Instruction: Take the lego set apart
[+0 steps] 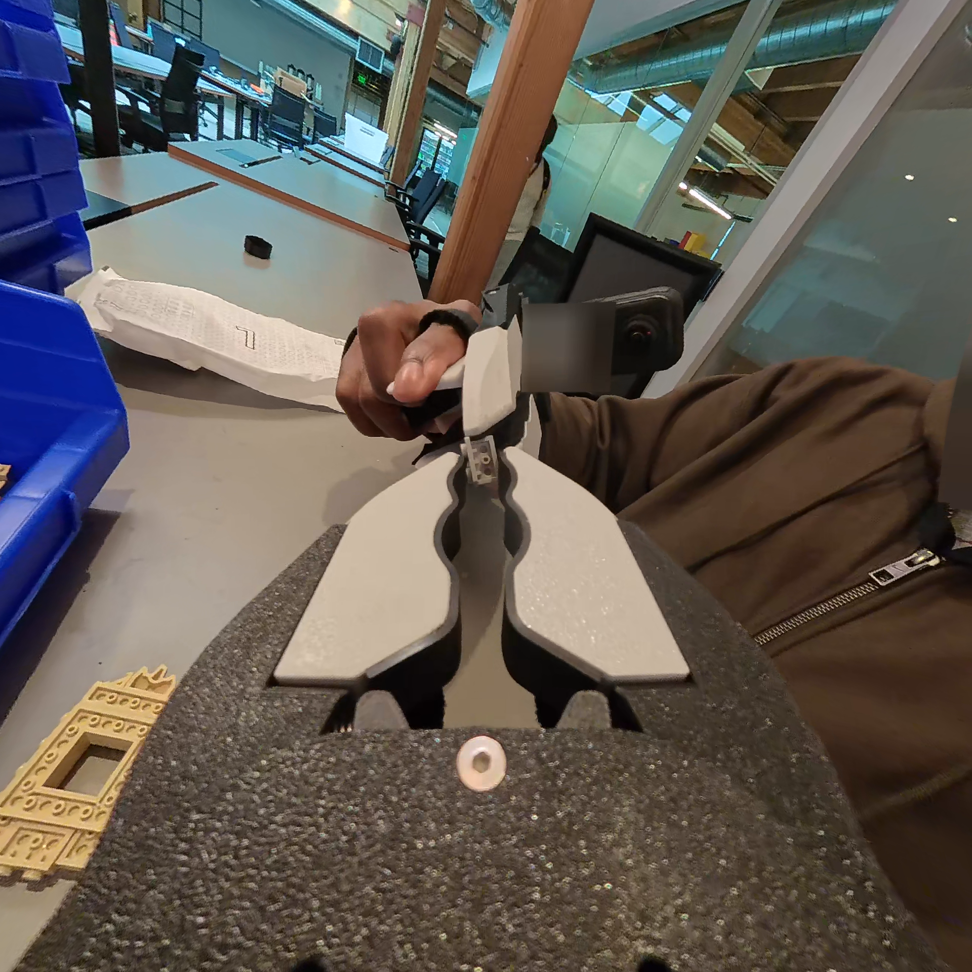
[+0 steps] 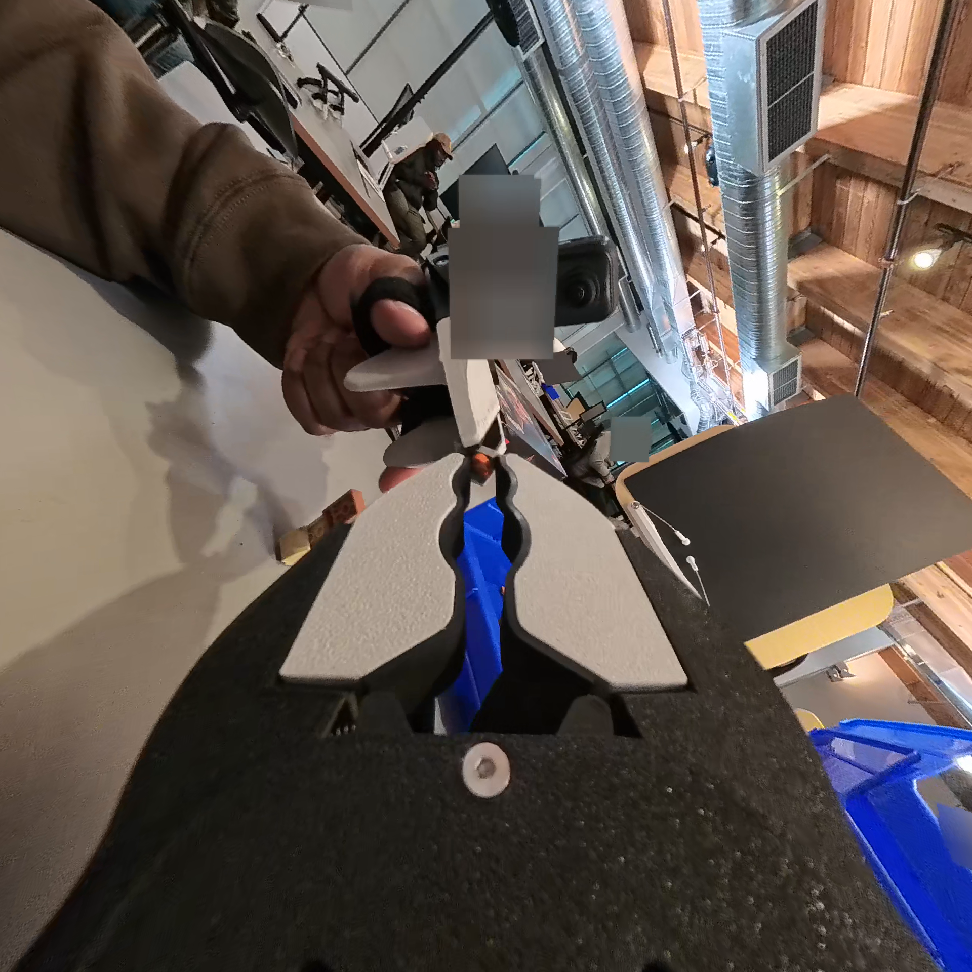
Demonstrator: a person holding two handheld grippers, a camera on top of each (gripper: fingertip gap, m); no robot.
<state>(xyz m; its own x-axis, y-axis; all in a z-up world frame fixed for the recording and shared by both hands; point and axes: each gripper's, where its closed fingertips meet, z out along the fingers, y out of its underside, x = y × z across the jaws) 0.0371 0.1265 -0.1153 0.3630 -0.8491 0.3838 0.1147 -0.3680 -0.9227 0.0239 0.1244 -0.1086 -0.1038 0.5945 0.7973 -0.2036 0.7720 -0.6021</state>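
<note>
1. The left gripper (image 1: 483, 463) pinches a small light grey brick (image 1: 484, 465) at its fingertips, raised above the grey table (image 1: 210, 473); the right gripper's tips meet it from above.
2. The right gripper (image 2: 481, 469) pinches a small orange brick (image 2: 479, 468), tip to tip with the left one.
3. A blue bin (image 1: 47, 447) and a tan brick frame (image 1: 68, 778) lie beside the left gripper; printed paper (image 1: 221, 331) lies farther off.

The left gripper (image 1: 483, 463) has matt, grainy grey plastic fingers (image 1: 389, 568) set in rough black foam (image 1: 473, 841), and clamps a pale grey plastic toy brick (image 1: 483, 465). The right gripper (image 2: 481, 468) pinches a glossy orange plastic brick (image 2: 479, 465). The desk (image 1: 210, 499) is smooth matt grey, with a glossy blue plastic bin (image 1: 52, 421) at its left edge, crumpled white paper (image 1: 221, 331) and a tan studded plastic plate (image 1: 63, 778). The brown sleeve (image 1: 762, 447) is soft cloth with a metal zip (image 1: 852, 589).
</note>
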